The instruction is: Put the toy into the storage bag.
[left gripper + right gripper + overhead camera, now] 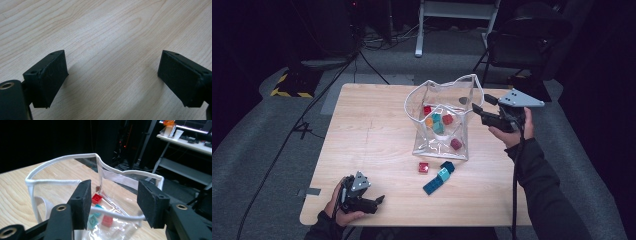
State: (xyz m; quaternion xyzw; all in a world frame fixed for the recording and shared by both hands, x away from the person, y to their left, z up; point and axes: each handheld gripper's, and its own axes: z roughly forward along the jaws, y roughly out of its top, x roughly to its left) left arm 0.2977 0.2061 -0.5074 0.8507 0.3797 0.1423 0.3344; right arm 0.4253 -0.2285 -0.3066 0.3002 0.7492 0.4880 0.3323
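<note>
Table of pale wood, seen from above, with the work spread across its right half. Left tool rests near the front left edge in the person's left hand; in the left gripper view its jaws stand wide apart over bare wood, with nothing between them. Loose bricks lie near the front centre: a red brick and, just beside it, a row of teal and blue bricks. Clear plastic bag with a white rim stands behind them, mouth up and sagging, with several red, orange and teal bricks already inside. Right tool hovers at the bag's right rim; in the right gripper view its jaws are partly open, with the white rim passing between them but untouched by either pad, so nothing is held.

Risks, as judged: the soft rim is unsupported, so the mouth may fold inward and block further bricks; a sideways brush from the right tool could tip the light bag and spill its contents; the loose bricks sit well apart from both tools
</note>
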